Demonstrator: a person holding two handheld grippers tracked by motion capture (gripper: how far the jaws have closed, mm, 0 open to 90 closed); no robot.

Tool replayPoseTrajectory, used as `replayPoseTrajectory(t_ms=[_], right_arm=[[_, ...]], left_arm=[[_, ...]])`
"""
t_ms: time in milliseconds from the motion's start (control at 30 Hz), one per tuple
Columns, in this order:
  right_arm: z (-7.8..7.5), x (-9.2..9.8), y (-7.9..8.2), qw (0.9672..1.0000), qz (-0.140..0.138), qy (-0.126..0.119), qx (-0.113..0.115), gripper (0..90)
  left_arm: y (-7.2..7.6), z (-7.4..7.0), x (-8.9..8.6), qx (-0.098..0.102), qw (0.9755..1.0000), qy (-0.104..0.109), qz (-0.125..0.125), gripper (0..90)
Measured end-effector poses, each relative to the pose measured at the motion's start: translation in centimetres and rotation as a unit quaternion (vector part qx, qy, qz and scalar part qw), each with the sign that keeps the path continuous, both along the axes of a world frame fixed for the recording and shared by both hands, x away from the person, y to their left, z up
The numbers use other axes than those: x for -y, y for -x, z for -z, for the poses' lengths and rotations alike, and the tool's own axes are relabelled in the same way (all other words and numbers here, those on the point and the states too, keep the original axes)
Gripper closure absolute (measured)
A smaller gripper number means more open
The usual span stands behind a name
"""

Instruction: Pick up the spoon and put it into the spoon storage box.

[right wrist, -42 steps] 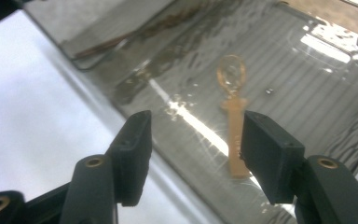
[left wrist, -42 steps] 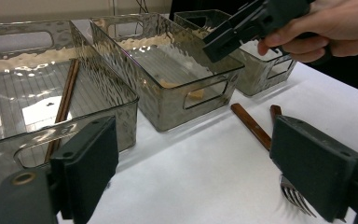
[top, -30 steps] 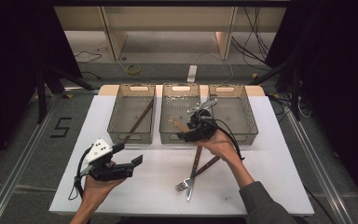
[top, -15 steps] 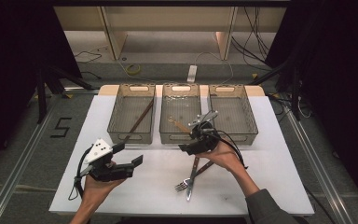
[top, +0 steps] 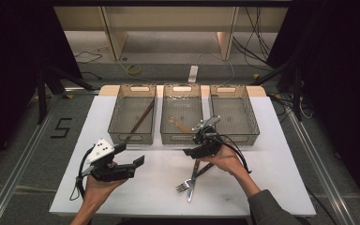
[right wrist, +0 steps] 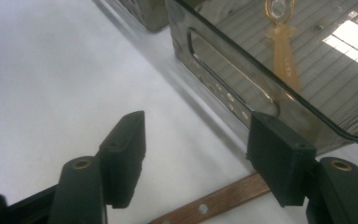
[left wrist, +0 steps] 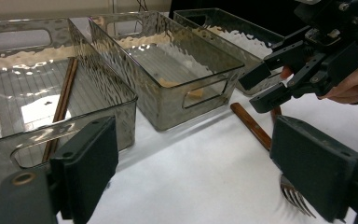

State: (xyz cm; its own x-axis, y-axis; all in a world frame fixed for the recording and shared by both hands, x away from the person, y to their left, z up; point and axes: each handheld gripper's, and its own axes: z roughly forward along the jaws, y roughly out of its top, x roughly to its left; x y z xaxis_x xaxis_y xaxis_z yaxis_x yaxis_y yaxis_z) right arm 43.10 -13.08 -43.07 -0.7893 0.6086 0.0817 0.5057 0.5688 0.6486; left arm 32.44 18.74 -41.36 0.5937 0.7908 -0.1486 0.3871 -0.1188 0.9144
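A fork (top: 183, 186) and a knife (top: 191, 185), both with brown handles, lie crossed on the white table (top: 154, 192). My right gripper (top: 191, 149) hovers low over their handle ends, in front of the middle bin (top: 182, 138). It is open and its jaws have just narrowed slightly, with nothing gripped. In the right gripper view (right wrist: 200, 144) a riveted wooden handle (right wrist: 214, 200) lies just beneath the jaws. My left gripper (top: 132, 154) is held open at the front left; in its own view (left wrist: 200, 163) the fork's tines (left wrist: 298, 198) and the right gripper (left wrist: 261, 88) are ahead.
Three clear bins stand in a row at the back. The left bin (top: 130, 137) holds brown chopsticks (top: 140, 119), the middle one an amber spoon (top: 180, 125), and the right bin (top: 234, 137) has nothing in it. Dark floor and cables surround the table.
My right gripper has come down and toward the person, from the middle bin's front edge to just above the cutlery handles. The left gripper has stayed put.
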Motion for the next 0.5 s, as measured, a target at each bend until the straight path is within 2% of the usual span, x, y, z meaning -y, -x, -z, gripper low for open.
replayPoseTrajectory(t_ms=[300, 500], right_arm=[[1.3, 0.0, -0.4, 0.9998, 0.001, 0.019, -0.008, 45.5], [2.1, 0.1, -0.6, 0.9995, 0.009, 0.027, -0.012, 57.3]], left_arm=[[0.0, 0.0, 0.0, 0.0, 1.0, 0.001, 0.0, 14.9], [0.0, 0.0, 0.0, 0.0, 1.0, 0.001, 0.001, 14.9]])
